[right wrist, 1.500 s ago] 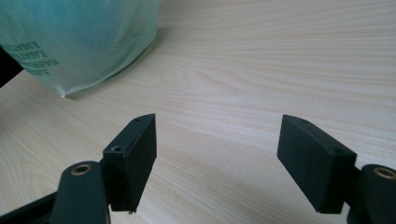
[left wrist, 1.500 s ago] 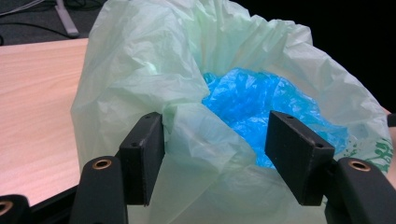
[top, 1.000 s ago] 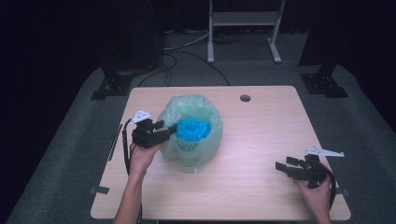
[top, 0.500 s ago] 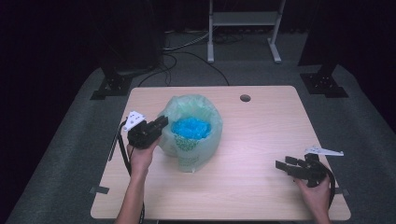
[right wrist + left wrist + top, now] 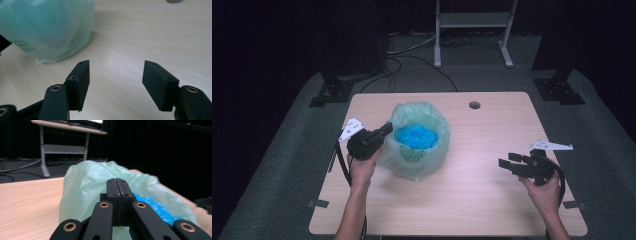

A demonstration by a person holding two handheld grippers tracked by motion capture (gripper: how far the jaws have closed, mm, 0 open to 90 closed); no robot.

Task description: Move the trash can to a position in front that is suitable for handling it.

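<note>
1. Dark room, grey carpet; wooden table (image 5: pixel 492 200) with a round hole (image 5: pixel 474 105) near its far edge. Metal stand (image 5: pixel 472 20) behind the table, cables on the floor.
2. Bag (image 5: pixel 417 145): pale green, thin plastic, sits left of table centre, mouth up and open. Blue material (image 5: pixel 416 136) visible inside. Green print on the near side.
3. Left gripper (image 5: pixel 384 131): at the bag's left rim, pointing toward the bag. Jaws have just been closing; in the left gripper view they now meet flush, pads together, at the green film (image 5: pixel 85 185). Whether a fold of film is pinched between them I cannot tell.
4. Left hand (image 5: pixel 362 167) rests on the table just beside the bag.
5. Right gripper (image 5: pixel 504 163): near the table's right front, well apart from the bag, pointing left toward it. Jaws have just been closing a little but stand wide apart, nothing between them; bare tabletop shows in the gap in the right gripper view (image 5: pixel 115 75).
6. Right hand (image 5: pixel 544 187) holds its gripper above the table.
</note>
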